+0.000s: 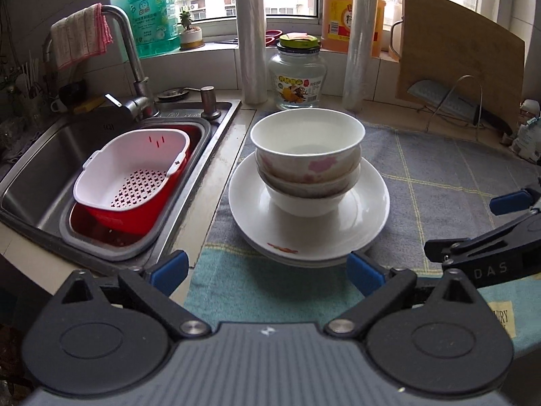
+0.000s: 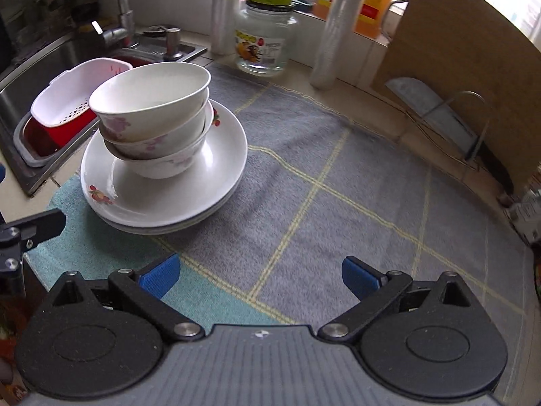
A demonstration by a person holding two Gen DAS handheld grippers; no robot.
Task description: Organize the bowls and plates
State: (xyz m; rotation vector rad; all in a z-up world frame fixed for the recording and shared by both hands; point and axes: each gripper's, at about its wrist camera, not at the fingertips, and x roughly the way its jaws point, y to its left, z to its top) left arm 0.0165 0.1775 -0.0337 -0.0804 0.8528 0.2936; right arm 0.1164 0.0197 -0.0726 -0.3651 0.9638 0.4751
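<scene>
Three white bowls (image 1: pixel 306 155) (image 2: pixel 152 115) with pink flower prints are nested in a leaning stack on a pile of white plates (image 1: pixel 368 216) (image 2: pixel 223 162). The pile rests on a grey and teal checked cloth (image 1: pixel 439 176) (image 2: pixel 338 186). My left gripper (image 1: pixel 267 272) is open just short of the plates' near rim, nothing between its blue pads. My right gripper (image 2: pixel 260 277) is open over bare cloth, to the right of the pile and apart from it. Its fingers (image 1: pixel 507 203) show at the right edge of the left wrist view.
A steel sink (image 1: pixel 44 169) with a white strainer in a red basin (image 1: pixel 132 176) (image 2: pixel 71 101) lies left of the cloth. Behind stand a glass jar (image 1: pixel 297 77) (image 2: pixel 265 34), two film rolls (image 1: pixel 250 47) (image 1: pixel 360 40), and a cutting board (image 1: pixel 463 61) (image 2: pixel 466 50) with a cleaver on a wire rack.
</scene>
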